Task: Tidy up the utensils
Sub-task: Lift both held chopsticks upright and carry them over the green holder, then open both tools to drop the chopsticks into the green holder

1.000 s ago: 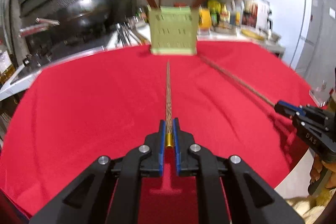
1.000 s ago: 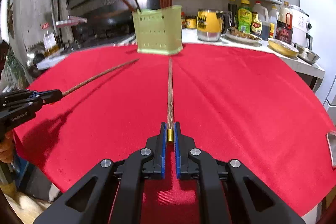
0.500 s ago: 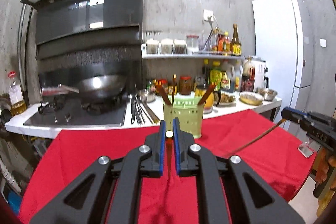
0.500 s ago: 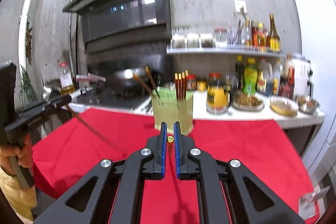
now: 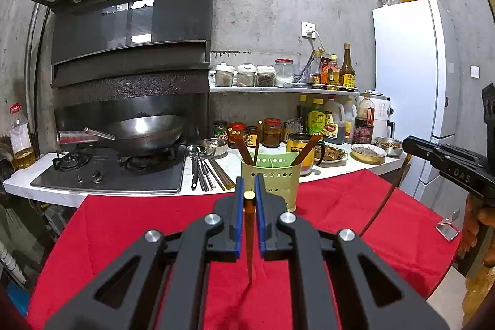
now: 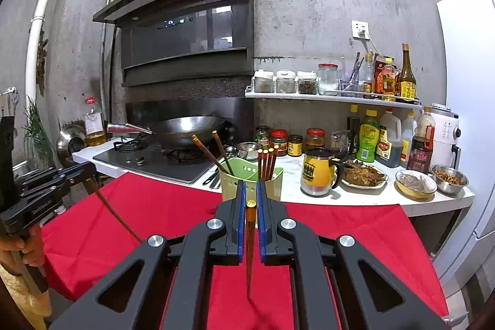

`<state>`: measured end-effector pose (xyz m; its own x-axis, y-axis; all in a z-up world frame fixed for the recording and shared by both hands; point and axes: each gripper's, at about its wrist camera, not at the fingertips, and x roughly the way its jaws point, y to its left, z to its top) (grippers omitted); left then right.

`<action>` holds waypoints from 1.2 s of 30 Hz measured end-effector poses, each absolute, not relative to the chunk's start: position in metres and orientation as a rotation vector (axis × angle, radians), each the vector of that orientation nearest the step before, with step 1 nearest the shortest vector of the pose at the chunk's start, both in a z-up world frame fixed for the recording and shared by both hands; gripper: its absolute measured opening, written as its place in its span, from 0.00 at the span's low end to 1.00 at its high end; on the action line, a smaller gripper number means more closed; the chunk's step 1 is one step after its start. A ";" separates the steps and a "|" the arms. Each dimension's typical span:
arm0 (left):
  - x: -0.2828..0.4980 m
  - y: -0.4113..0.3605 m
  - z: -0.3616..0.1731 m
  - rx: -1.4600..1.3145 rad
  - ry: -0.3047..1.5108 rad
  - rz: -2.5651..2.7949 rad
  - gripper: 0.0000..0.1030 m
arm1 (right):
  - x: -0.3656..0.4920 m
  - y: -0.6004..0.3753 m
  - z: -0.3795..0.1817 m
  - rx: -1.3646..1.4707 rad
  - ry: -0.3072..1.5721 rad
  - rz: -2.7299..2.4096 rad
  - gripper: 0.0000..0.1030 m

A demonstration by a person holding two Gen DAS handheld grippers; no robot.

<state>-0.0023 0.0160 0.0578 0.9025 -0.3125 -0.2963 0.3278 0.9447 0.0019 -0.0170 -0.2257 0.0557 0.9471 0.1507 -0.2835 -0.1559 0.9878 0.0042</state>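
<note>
- Left wrist view: the left gripper is clamped on a chopstick hanging tip-down over the red cloth. The green holder stands at 12 o'clock near the cloth's far edge. Lift the tip above the rim before lowering.
- Right wrist view: the right gripper grips a second chopstick; the holder is at 12 o'clock. Open cloth lies between; a yellow mug crowds 1 o'clock.

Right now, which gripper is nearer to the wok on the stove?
Left. The left gripper has the wok just ahead on its left; the right gripper is beyond it, on the side away from the stove.
</note>
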 end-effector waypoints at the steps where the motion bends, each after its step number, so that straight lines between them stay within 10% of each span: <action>1: 0.000 0.015 0.055 0.051 0.307 -0.336 0.06 | -0.013 -0.226 0.053 -0.019 0.296 0.151 0.08; 14: 0.031 0.012 0.002 0.038 0.485 -0.359 0.06 | 0.019 -0.222 0.004 -0.023 0.425 0.142 0.06; 36: 0.154 -0.071 0.112 0.053 0.174 -0.418 0.06 | 0.141 -0.263 0.110 -0.029 0.084 0.077 0.07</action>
